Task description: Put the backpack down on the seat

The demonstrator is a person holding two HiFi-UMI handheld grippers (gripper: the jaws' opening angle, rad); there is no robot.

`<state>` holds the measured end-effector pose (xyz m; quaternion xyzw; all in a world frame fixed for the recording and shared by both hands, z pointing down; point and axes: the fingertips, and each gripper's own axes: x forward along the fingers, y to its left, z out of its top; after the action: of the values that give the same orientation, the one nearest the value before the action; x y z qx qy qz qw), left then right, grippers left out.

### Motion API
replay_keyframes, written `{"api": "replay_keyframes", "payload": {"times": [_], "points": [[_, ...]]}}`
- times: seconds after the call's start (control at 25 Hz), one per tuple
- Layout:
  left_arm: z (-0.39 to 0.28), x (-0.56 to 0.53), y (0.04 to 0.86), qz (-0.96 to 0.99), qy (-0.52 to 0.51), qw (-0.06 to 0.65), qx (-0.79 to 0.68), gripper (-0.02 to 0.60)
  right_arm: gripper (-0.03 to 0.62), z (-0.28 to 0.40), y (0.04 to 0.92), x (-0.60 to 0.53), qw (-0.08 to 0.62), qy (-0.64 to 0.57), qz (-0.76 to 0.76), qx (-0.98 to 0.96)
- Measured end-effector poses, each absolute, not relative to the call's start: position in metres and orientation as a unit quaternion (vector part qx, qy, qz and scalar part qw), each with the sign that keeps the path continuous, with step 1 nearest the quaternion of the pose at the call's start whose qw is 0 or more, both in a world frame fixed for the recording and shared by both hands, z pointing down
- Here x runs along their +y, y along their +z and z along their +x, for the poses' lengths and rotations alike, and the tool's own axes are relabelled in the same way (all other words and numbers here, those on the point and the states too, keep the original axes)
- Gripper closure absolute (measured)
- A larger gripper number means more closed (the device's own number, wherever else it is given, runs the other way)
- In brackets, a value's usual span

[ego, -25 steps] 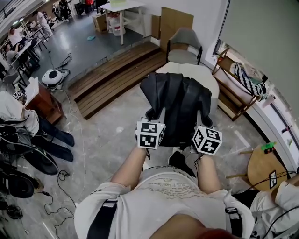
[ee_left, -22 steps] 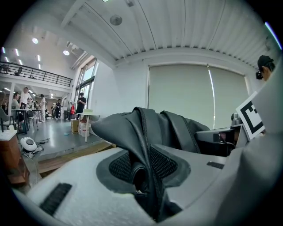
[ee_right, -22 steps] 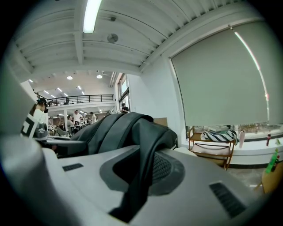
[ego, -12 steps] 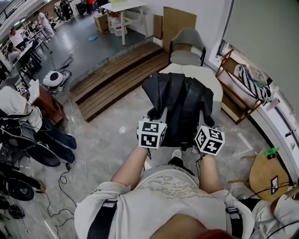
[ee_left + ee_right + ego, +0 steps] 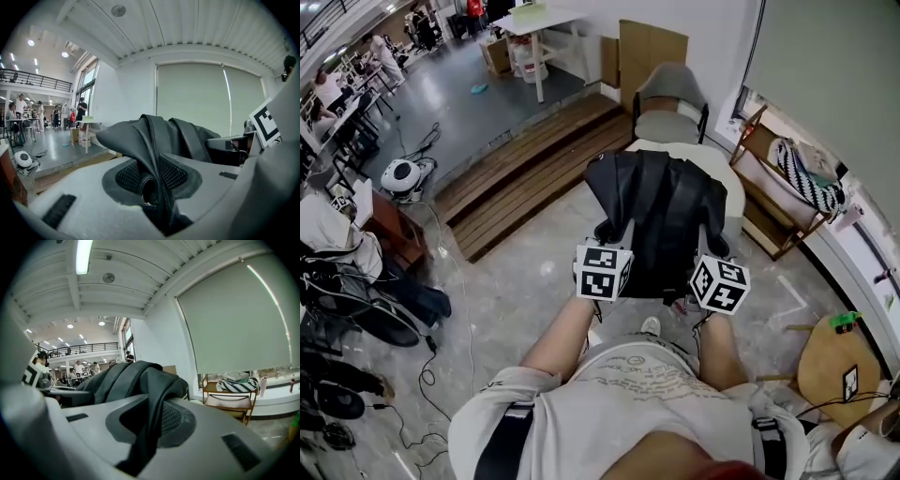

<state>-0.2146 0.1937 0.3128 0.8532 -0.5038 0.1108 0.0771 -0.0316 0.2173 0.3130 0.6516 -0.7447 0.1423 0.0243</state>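
**A:** Since a second ago the floor has slid back. The person has walked on, and the white seat lies just beyond the backpack, which hangs in the air.

**B:** And the grip?

**A:** The left gripper and right gripper each have their jaws clamped on a fold. Keep both level, lower squarely over the cushion, then release. The backpack is black, limp and creased.

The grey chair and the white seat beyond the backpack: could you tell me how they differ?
The grey chair has a backrest and a dark frame; the white seat shows no back. The chair stands by the wall; the seat is nearer, partly hidden by the backpack. Both look padded.
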Motion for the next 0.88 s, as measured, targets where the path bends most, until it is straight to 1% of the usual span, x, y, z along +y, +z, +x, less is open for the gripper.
{"api": "replay_keyframes", "payload": {"times": [0.64,0.88], "points": [[-0.152,0.075,0.321,0.849,0.116,0.093,-0.507,0.462,0.545,0.029,0.32,0.099,0.033,0.155,0.644,-0.749],[-0.131,0.047,0.327,0.845,0.114,0.099,-0.514,0.462,0.545,0.05,0.323,0.068,0.036,0.154,0.636,-0.755]]}}
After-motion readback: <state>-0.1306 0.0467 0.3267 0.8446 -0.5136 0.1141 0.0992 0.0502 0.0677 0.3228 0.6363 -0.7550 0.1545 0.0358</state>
